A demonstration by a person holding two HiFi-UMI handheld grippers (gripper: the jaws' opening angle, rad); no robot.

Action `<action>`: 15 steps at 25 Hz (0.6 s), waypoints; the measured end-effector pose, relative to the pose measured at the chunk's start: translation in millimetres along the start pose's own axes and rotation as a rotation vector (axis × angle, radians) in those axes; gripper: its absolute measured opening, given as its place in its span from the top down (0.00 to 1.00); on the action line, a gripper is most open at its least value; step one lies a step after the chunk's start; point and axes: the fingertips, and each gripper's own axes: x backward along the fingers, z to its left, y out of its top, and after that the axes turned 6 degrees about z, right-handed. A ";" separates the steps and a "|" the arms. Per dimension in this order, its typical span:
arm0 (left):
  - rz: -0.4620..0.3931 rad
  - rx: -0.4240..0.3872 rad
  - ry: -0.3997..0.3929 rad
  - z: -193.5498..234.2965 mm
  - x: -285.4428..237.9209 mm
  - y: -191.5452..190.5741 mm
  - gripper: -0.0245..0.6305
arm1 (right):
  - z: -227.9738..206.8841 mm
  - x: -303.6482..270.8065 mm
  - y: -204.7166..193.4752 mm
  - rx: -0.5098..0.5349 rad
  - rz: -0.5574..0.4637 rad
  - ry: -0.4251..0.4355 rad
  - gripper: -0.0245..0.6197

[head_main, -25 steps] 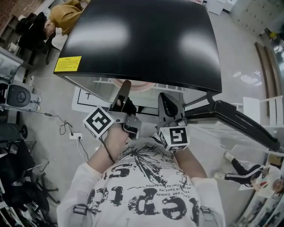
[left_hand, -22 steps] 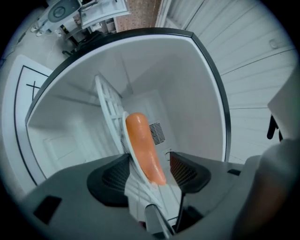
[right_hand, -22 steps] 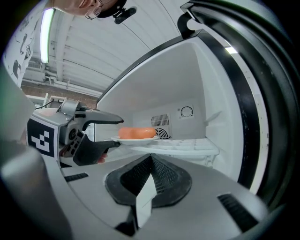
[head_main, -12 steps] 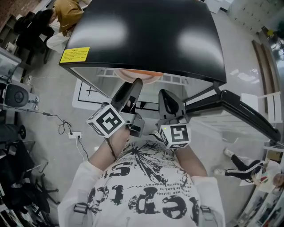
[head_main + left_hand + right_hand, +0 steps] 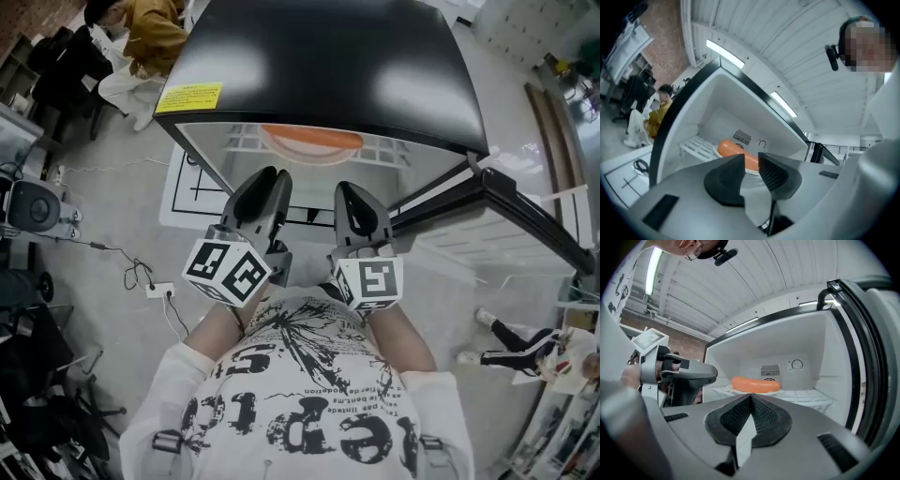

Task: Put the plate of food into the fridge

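1. Grey floor (image 5: 112,225) surrounds the open fridge (image 5: 319,66) at top centre.
2. Its wire shelf (image 5: 806,397) bears the plate (image 5: 727,389) of orange food (image 5: 754,384). The plate is probably light, stiff and breakable; grip its rim and keep it level.
3. The left gripper (image 5: 267,178) has just been closing; its jaws stand slightly apart and empty. The right gripper (image 5: 354,192) is pressed together, also empty.

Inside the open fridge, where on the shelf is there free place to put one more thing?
The shelf is bare on both sides of the plate of food: between the plate and the right wall, and between the plate and the left wall. The middle is taken by the plate.
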 end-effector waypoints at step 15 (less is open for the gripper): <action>0.002 -0.250 -0.050 22.2 54.7 -21.9 0.95 | 60.1 19.0 -10.6 0.013 -0.018 -0.100 0.96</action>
